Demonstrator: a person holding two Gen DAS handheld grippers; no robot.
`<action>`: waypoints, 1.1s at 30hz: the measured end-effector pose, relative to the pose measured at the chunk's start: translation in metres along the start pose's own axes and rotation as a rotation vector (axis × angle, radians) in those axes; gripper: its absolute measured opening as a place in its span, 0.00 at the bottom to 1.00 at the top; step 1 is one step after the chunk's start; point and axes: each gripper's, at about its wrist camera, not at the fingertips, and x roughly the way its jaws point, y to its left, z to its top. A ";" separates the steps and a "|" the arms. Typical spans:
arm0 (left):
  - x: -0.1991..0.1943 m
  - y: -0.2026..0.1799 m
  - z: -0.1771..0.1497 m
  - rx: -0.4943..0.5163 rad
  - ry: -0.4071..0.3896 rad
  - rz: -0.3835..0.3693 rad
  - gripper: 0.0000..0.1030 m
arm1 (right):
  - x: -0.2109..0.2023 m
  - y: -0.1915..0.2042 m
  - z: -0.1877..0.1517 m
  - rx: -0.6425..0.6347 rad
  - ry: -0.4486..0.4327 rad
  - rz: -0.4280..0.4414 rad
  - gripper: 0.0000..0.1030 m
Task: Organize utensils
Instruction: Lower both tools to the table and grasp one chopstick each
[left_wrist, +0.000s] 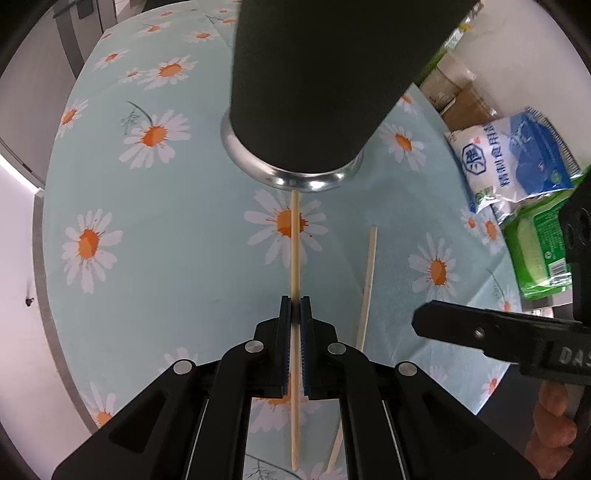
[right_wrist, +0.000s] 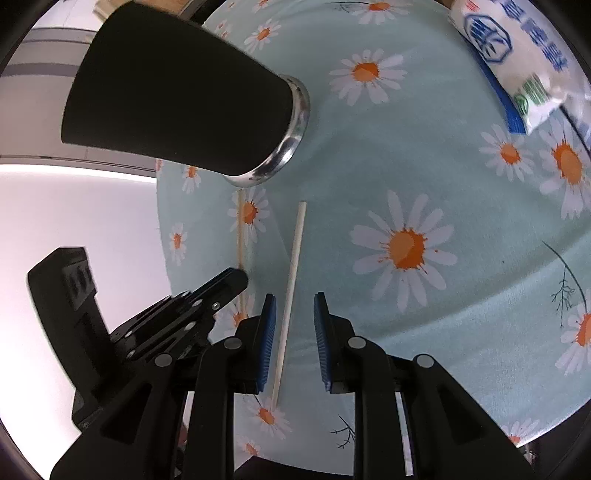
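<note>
Two pale wooden chopsticks lie on the daisy tablecloth in front of a tall black cup with a metal base. My left gripper is shut on the first chopstick, whose far tip reaches the cup's base. The second chopstick lies between the open jaws of my right gripper, nearer the left pad, not touched. That chopstick also shows in the left wrist view. The cup stands to the upper left in the right wrist view.
A white and blue bag and a green packet lie at the table's right side. The bag also shows in the right wrist view. The table's edge runs along the left. Cardboard boxes stand beyond the table.
</note>
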 end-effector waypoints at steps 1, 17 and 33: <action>-0.002 0.004 -0.001 -0.006 -0.007 -0.009 0.04 | 0.002 0.004 0.001 -0.003 0.003 -0.021 0.22; -0.047 0.055 -0.034 -0.117 -0.122 -0.196 0.03 | 0.045 0.060 0.002 -0.066 0.043 -0.385 0.22; -0.058 0.069 -0.039 -0.103 -0.167 -0.250 0.03 | 0.076 0.110 -0.022 -0.109 -0.009 -0.559 0.05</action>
